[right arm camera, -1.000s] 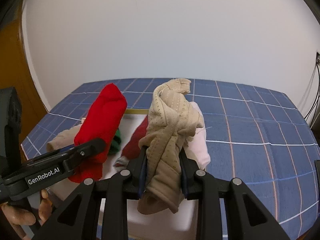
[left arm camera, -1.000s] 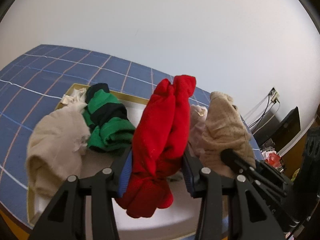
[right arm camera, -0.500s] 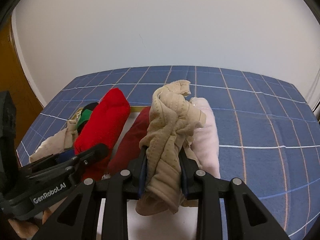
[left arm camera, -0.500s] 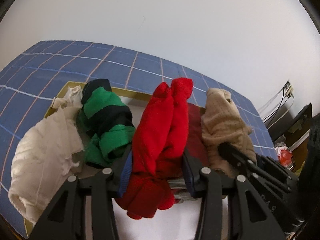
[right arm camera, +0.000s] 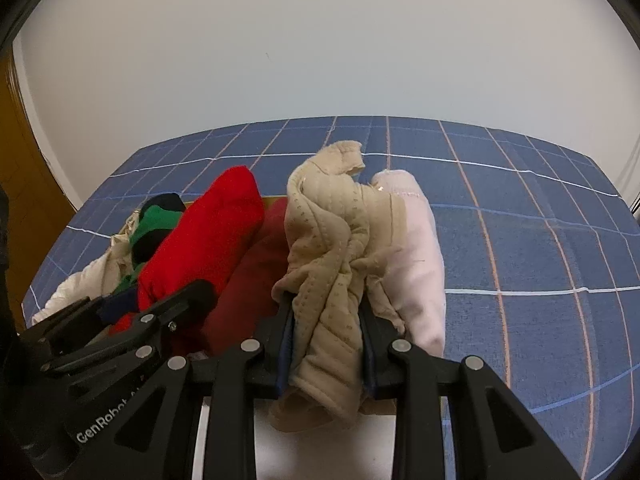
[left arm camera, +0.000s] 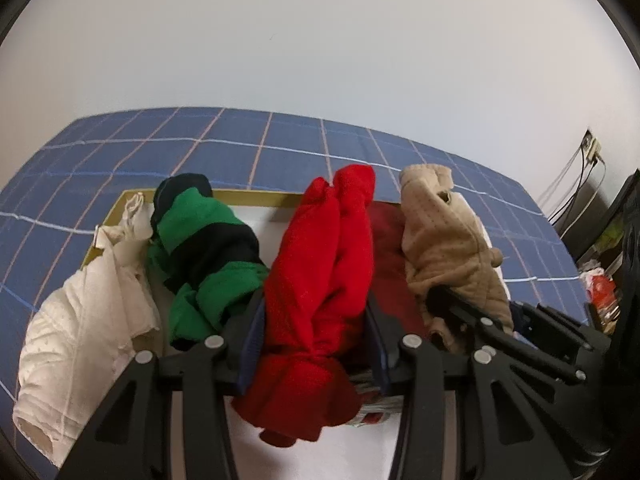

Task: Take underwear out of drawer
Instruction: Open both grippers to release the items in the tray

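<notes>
My left gripper (left arm camera: 314,320) is shut on a rolled red underwear (left arm camera: 324,264), held above the drawer tray (left arm camera: 248,200). My right gripper (right arm camera: 326,332) is shut on a rolled beige underwear (right arm camera: 328,248); it also shows in the left wrist view (left arm camera: 444,248). In the tray lie a cream roll (left arm camera: 88,308), a green and navy striped roll (left arm camera: 204,256), a dark red roll (right arm camera: 248,280) and a pale pink roll (right arm camera: 416,248). The red roll also shows in the right wrist view (right arm camera: 204,248).
The tray sits on a blue checked cloth (right arm camera: 540,240) against a white wall. Cables and a socket (left arm camera: 588,152) hang at the right. Dark furniture and clutter (left arm camera: 600,280) stand at the far right. A wooden panel (right arm camera: 24,168) stands at the left.
Both grippers have kept their rolls and drawn back and lowered. The dark red and pink rolls in the tray have come into clearer view.
</notes>
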